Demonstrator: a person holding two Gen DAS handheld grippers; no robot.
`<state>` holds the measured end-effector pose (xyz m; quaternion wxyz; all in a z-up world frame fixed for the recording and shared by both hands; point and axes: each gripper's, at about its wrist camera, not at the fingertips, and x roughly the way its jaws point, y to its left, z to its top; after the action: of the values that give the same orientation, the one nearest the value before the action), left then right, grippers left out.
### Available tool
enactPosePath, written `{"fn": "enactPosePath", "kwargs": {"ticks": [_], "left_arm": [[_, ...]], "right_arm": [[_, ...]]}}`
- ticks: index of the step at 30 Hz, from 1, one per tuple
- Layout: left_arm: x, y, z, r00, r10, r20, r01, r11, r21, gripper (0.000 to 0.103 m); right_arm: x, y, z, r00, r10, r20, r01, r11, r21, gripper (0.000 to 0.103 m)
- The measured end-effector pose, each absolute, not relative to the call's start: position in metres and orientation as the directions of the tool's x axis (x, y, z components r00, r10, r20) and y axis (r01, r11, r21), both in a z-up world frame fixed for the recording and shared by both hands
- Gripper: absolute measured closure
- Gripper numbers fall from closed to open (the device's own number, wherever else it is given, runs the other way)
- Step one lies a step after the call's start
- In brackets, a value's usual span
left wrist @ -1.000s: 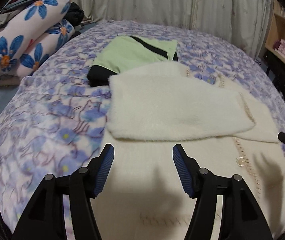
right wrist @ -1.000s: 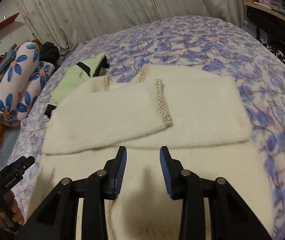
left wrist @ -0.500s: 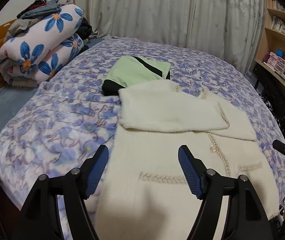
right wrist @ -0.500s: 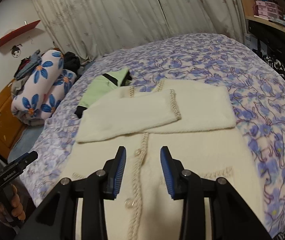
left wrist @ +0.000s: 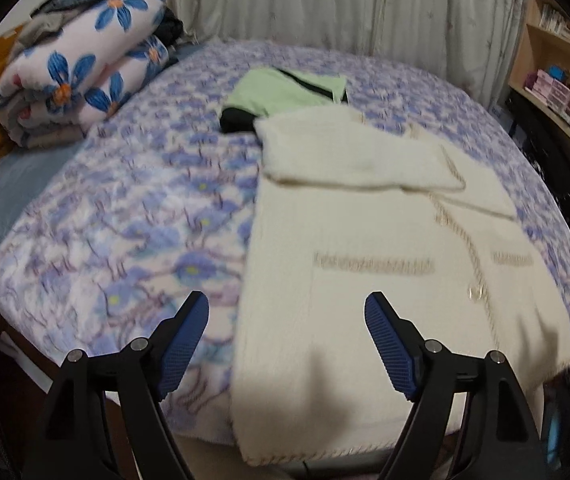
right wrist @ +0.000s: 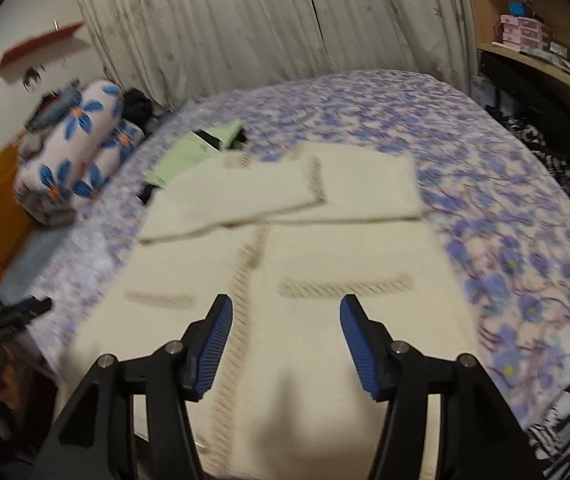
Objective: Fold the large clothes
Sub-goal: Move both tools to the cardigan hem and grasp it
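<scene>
Pale curtains hang behind a bed with a purple floral cover. Near its front edge lies the cream cardigan, sleeves folded across. Both the left gripper and right gripper have just been opening, nothing between their jaws. No writing is readable.

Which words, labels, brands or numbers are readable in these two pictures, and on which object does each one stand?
No text is readable.
Pink boxes on the wooden shelf: any print is too small and blurred.
Other black handheld gripper, seen at the edge of the right wrist view: pale lettering on its side, blurred, unreadable.
Cream knitted cardigan: no label visible.
</scene>
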<state>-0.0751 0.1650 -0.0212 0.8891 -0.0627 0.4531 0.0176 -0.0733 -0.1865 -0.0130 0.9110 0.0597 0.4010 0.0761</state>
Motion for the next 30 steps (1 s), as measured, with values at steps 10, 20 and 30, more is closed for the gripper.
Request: {"fn": "enactPosePath", "kwargs": {"ticks": [10,20,30], "left_arm": [[-0.081,0.194,-0.103,0.453,-0.207,-0.867,-0.099,0.955,-0.280,0.024],[-0.088,0.194,-0.118,0.476,-0.255,-0.842,-0.024,0.953,-0.301,0.024],[-0.096,0.186,-0.122,0.434,-0.335,-0.837,0.074,0.939,-0.337,0.024]], "right_arm": [[-0.102,-0.237,-0.051,0.633,0.130,-0.764,-0.039,0.990,0.135,0.047],[-0.107,-0.293,-0.089,0.580,0.081,-0.810,0.054,0.989,0.138,0.047],[-0.114,-0.341,-0.108,0.544,0.112,-0.832,0.132,0.967,0.217,0.047]]}}
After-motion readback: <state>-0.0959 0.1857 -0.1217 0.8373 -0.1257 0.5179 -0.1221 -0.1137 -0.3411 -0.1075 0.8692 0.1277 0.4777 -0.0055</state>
